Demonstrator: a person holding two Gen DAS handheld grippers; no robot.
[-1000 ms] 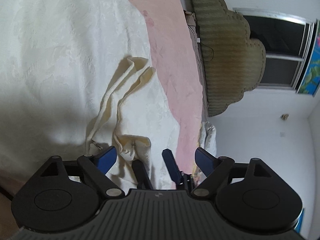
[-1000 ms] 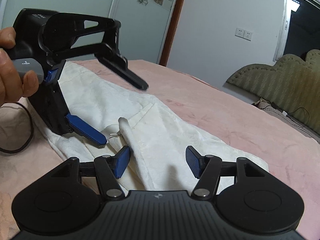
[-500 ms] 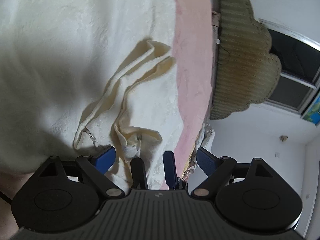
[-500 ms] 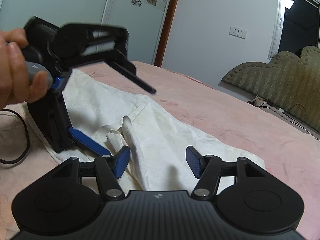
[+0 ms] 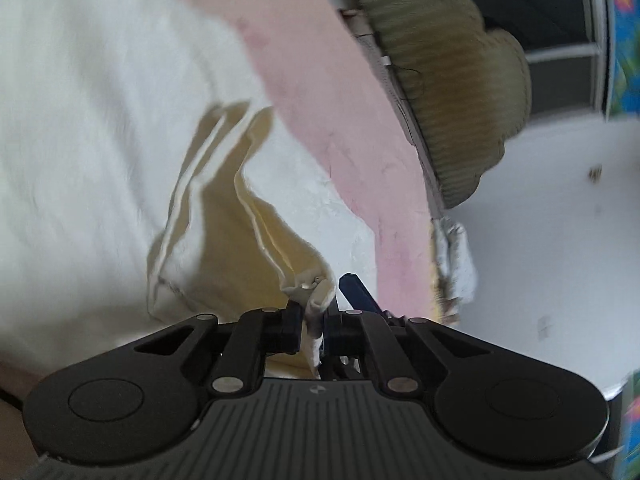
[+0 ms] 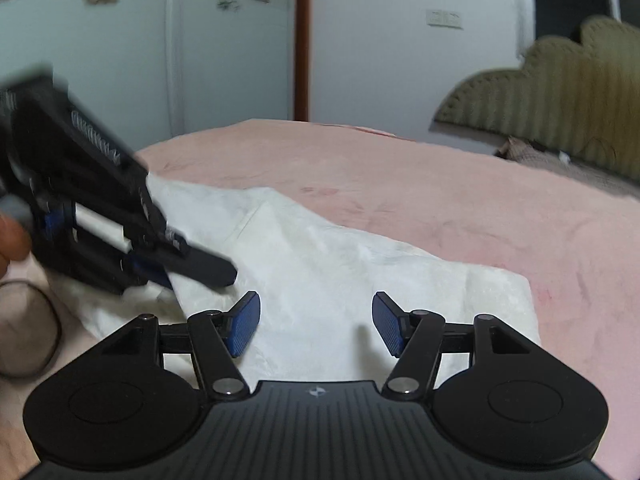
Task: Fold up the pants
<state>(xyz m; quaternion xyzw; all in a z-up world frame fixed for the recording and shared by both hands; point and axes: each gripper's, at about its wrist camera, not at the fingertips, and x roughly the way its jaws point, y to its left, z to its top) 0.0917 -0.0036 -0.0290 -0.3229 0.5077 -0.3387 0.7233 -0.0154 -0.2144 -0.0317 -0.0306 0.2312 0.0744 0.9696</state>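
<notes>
Where the right wrist view starts at nine o'clock: left gripper blurred, fingers pinched together on a fold of the cream pants. In its own view, left gripper clamped on a bunched edge, probably the waistband, of the pants. At six o'clock, right gripper spread wide above the cloth, holding nothing. Pants spread over the pink bedsheet; olive headboard at two o'clock.

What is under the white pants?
The white pants lie on a pink bedspread, which shows all around them. The left gripper pinches one edge. Whatever lies beneath the middle of the cloth is covered.
</notes>
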